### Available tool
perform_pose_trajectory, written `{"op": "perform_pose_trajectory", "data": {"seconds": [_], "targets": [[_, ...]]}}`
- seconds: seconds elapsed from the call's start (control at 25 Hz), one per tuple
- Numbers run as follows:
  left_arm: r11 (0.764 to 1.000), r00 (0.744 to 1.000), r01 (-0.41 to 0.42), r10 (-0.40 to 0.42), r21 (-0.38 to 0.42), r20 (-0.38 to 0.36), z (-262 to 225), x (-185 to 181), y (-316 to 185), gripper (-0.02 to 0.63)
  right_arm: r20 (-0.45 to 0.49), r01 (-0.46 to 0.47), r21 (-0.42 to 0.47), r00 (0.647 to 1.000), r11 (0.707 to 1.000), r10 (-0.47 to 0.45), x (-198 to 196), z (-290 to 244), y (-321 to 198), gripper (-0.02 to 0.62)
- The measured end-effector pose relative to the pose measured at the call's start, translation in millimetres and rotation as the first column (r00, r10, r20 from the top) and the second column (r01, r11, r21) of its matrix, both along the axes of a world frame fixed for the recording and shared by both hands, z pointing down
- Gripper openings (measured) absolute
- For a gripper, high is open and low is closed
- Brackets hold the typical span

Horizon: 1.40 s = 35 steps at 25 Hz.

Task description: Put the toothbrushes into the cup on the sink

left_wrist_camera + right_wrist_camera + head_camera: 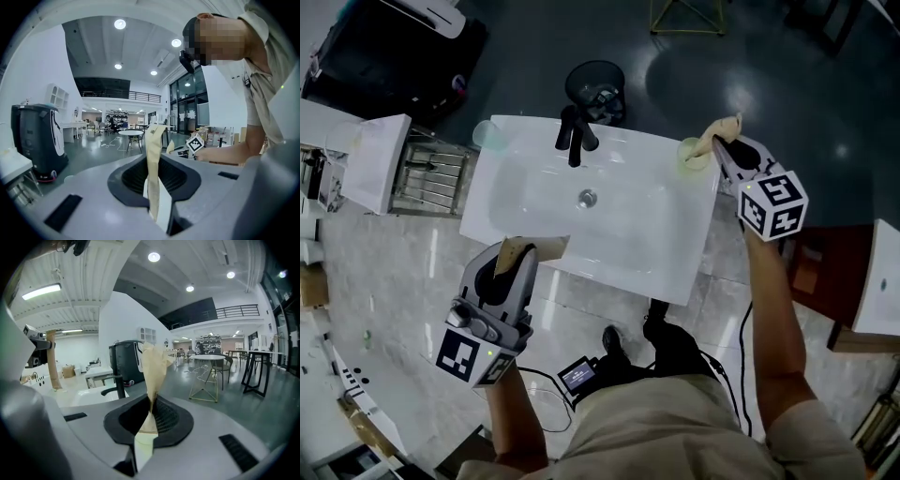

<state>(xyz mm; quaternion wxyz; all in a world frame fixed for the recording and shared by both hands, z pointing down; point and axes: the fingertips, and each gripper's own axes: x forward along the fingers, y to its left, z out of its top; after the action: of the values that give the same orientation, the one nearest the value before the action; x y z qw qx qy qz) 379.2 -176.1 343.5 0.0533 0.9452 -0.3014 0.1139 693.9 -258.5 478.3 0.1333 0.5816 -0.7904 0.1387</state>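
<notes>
My left gripper (517, 253) is shut on a tan paper-wrapped toothbrush (523, 247) just over the front rim of the white sink (534, 202). In the left gripper view the flat packet (155, 159) stands upright between the pads. My right gripper (724, 142) is shut on a second tan wrapped toothbrush (715, 134) at the sink's back right corner. Its crumpled top hangs over a pale green cup (690, 157). In the right gripper view that packet (152, 380) rises from the closed jaws. A clear cup (487, 134) stands at the back left corner.
A black faucet (575, 136) rises at the back middle of the sink, with a black bin (595, 89) on the floor behind it. A metal rack (431, 173) and a white cabinet (375, 159) stand left of the sink. Cables and a small screen (579, 375) lie by the person's feet.
</notes>
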Motion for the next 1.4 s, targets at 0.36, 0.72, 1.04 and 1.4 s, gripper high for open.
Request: {"op": "perform_pose_trajectory", "data": {"seconds": [0.36, 0.72, 1.04, 1.4], "targets": [[0.999, 0.999, 0.016, -0.018, -0.042, -0.05, 19, 21, -15, 0.063, 0.026, 0.039, -0.111, 0.999, 0.993, -0.037, 1, 74, -16, 0.025], [0.999, 1.0, 0.023, -0.022, -0.041, 0.014, 33, 16, -19, 0.063, 0.037, 0.036, -0.148, 0.999, 0.988, -0.031, 0, 90, -17, 0.112], [0.999, 1.0, 0.019, -0.019, -0.03, -0.015, 25, 21, -21, 0.063, 0.024, 0.006, -0.103, 1.0, 0.995, -0.004, 5, 73, -13, 0.153], [0.999, 0.999, 0.036, -0.036, 0.012, -0.039, -1, 5, -15, 0.063, 0.042, -0.007, 0.042, 0.999, 0.999, 0.005, -23, -13, 34, 0.152]]}}
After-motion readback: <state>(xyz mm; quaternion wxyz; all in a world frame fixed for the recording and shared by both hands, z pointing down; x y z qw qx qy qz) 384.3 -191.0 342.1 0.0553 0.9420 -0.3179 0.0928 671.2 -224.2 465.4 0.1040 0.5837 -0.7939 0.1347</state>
